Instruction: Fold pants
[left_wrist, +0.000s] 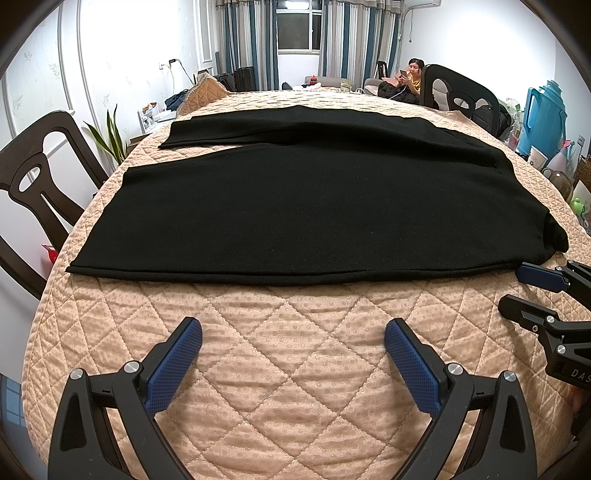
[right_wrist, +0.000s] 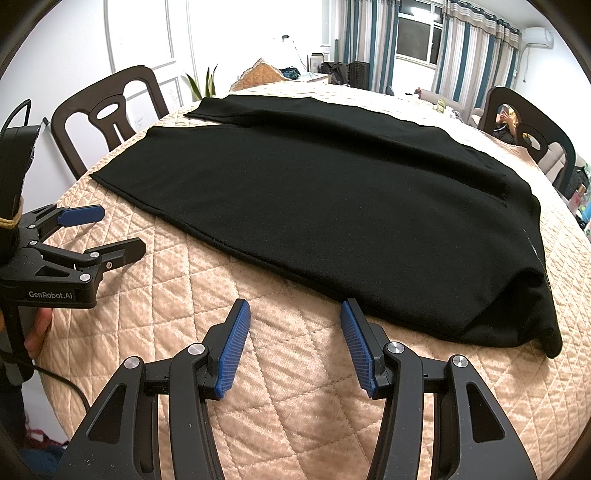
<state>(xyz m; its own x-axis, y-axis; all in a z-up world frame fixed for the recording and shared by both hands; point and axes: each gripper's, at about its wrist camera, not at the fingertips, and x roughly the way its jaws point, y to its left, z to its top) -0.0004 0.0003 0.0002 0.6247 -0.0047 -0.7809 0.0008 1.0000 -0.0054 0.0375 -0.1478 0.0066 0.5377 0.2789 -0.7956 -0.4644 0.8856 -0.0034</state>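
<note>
Both grippers have blue rubbery pads with a fine dotted or ribbed grip texture, set on glossy black plastic linkages with silver rivets. The left gripper is spread wide with nothing in it, pads hanging over bare quilt short of the pants' hem. The right gripper is also apart and empty, a bit narrower, and its right fingertip sits right at the near edge of the black fabric; can't tell if it actually touches.

The pants are matte black, soft knit-looking, spread flat across the table with the two legs lying side by side and running off to the left. Under them is a peach quilted cover, diamond stitched with a slightly velvety sheen.

The left wrist view shows a person sitting at the far end of the room looking at a phone, plus a teal thermos jug off to the right. The right wrist view shows a hand gripping the left gripper's handle, and a dark wooden chair with a cut-out back.
</note>
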